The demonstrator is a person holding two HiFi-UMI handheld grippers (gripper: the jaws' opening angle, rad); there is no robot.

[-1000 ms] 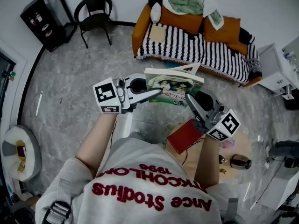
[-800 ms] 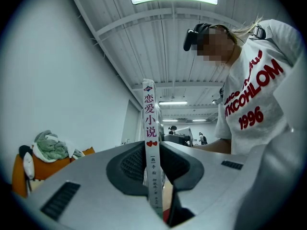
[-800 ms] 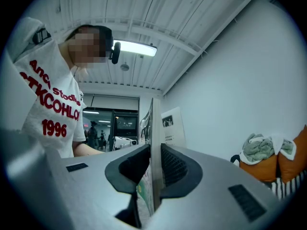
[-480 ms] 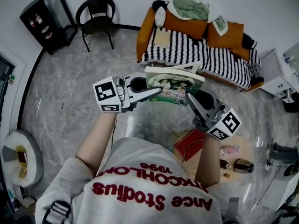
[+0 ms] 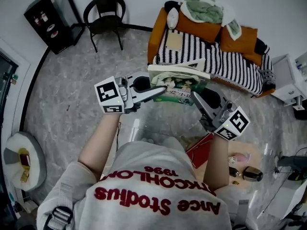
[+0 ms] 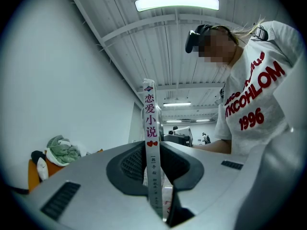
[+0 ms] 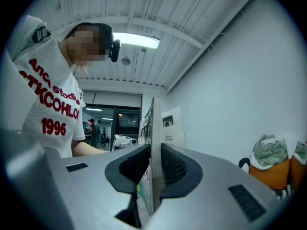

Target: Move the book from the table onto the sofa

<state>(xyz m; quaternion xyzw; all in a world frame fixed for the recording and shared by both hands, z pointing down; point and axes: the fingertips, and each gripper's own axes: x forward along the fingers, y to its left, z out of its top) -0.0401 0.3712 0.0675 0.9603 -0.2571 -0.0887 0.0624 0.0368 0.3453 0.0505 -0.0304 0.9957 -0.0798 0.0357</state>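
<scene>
Book (image 5: 180,84), clamped by left tool (image 5: 159,92), right tool (image 5: 196,98)

In the head view, the person's shirt (image 5: 158,188) is covering much of the glass surface (image 5: 152,130) at lower centre, and the right forearm (image 5: 217,164) is hiding part of a red object (image 5: 197,151) beside it. A white cabinet (image 5: 289,76) is running off the right edge. In the left gripper view, the left gripper (image 6: 152,169) is masking the lower spine of the book (image 6: 149,119).

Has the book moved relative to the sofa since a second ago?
Yes. In the head view the book is nearer the striped sofa; its far edge now overlaps the sofa's front.
</scene>
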